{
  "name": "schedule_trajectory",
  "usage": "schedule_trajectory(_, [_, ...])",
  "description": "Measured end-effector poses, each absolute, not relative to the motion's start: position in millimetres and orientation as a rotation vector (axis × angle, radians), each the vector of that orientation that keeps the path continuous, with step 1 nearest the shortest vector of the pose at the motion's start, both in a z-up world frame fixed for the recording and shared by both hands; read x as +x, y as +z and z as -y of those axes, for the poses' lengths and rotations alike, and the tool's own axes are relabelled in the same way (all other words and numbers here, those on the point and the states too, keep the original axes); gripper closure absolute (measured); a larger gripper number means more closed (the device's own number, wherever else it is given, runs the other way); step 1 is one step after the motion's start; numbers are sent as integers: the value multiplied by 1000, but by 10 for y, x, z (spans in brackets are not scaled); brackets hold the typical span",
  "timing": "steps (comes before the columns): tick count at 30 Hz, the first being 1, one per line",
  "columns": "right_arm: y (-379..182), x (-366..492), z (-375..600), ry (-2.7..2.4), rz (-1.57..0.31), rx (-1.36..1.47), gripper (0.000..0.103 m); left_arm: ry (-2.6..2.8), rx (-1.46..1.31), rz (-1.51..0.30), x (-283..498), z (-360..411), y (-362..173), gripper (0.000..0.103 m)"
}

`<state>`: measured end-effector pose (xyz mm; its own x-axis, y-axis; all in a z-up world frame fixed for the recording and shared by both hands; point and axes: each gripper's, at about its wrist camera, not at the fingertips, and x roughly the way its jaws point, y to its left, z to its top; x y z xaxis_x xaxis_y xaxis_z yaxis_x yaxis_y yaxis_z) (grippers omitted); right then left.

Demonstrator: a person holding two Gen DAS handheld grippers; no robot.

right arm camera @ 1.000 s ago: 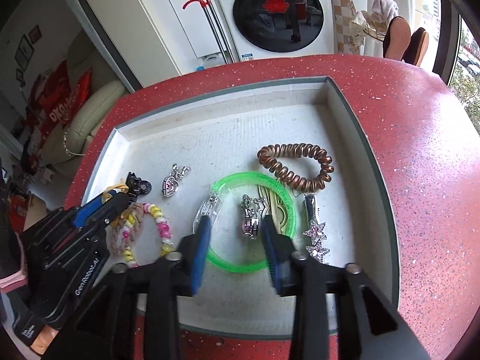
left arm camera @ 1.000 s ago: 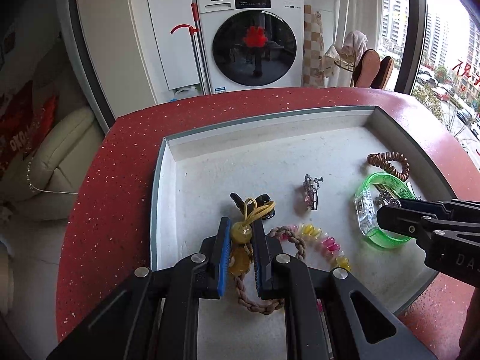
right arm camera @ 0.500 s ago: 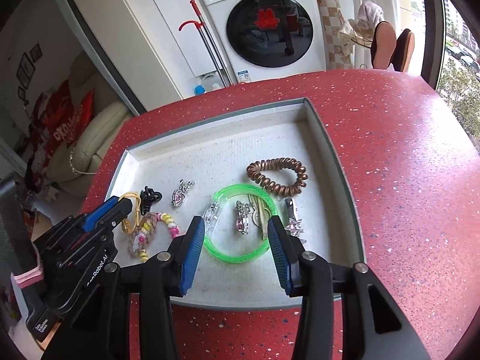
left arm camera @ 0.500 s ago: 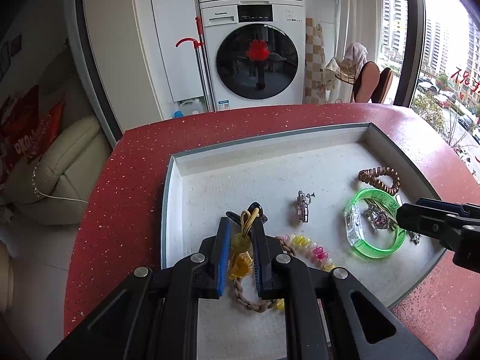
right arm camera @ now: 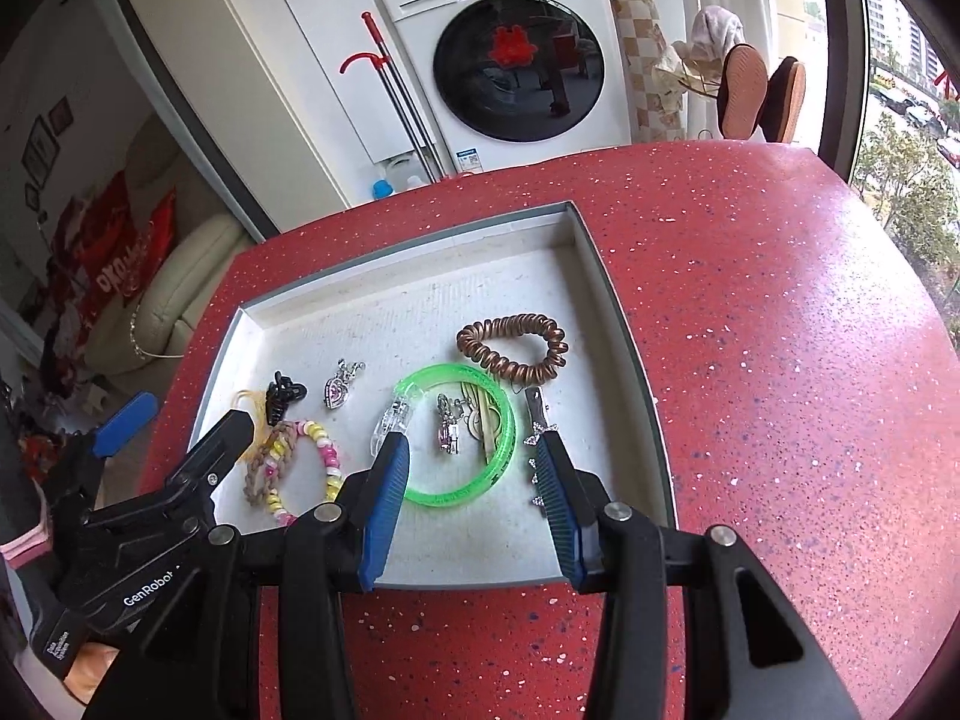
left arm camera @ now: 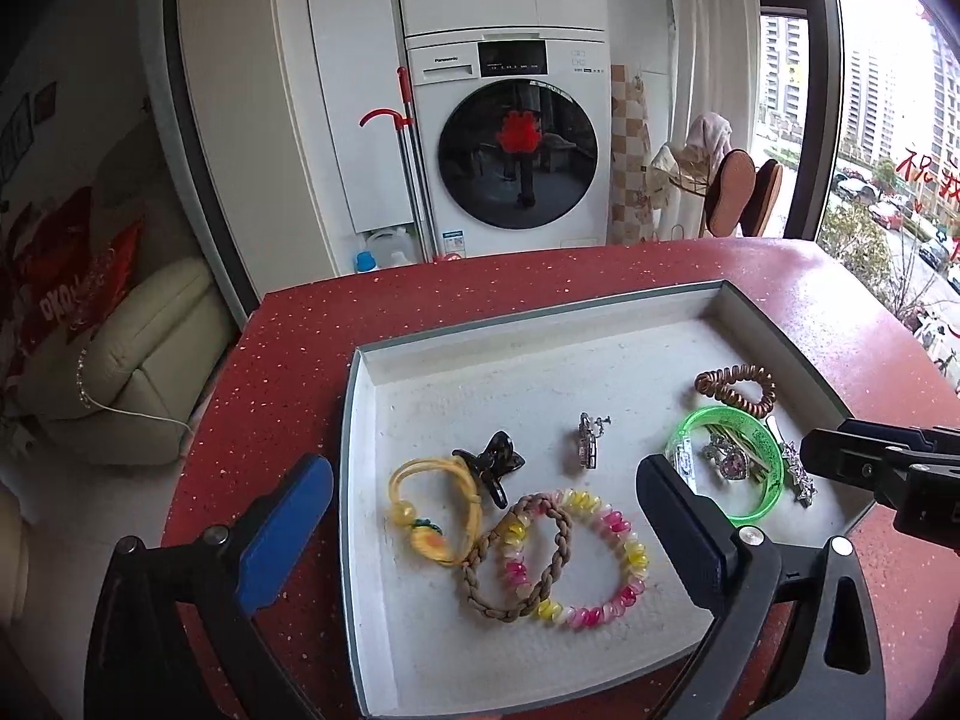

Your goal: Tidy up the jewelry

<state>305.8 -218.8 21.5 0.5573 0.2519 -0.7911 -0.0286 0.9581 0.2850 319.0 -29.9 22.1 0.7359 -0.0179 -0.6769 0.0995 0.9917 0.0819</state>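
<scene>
Jewelry lies in the white tray (left arm camera: 360, 480). My left gripper (left arm camera: 480, 516), jaws spread wide and empty, hangs above the yellow hair tie (left arm camera: 435, 501) at the tray's left end; my right gripper (right arm camera: 474, 483), also spread, straddles the green bangle (right arm camera: 474, 420).

The right claw (right arm camera: 474, 474) hides the near part of the green bangle (right arm camera: 447, 495) and part of the star hair clip (right arm camera: 538, 420). The left claw (right arm camera: 180, 426) covers most of the yellow hair tie (right arm camera: 249, 402). The small things inside the bangle are too tangled to tell apart. The tray's (left arm camera: 360, 600) near edge is cut off in the left wrist view.
</scene>
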Motion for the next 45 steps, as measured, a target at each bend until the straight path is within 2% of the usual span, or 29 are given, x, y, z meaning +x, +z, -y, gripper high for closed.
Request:
schedule_trajectory(3, [223, 3042, 2168, 173, -970, 251, 54, -70, 126, -743, 3178, 304, 223, 0])
schedule_trajectory(10, [262, 2967, 2088, 168, -948, 212, 24, -75, 117, -768, 3109, 266, 213, 0])
schedule_trajectory(14, [293, 2907, 2036, 148, -923, 165, 18, -68, 118, -780, 3059, 251, 203, 0])
schedule_trajectory(20, [300, 2795, 1972, 136, -877, 96, 16, -52, 106, -807, 2984, 200, 178, 0])
schedule_trajectory(34, [202, 2498, 2069, 108, -900, 117, 16, -21, 92, -786, 2597, 113, 202, 0])
schedule_trajectory(45, [251, 2046, 2068, 82, -777, 77, 16, 18, 25, -734, 2112, 97, 169, 0])
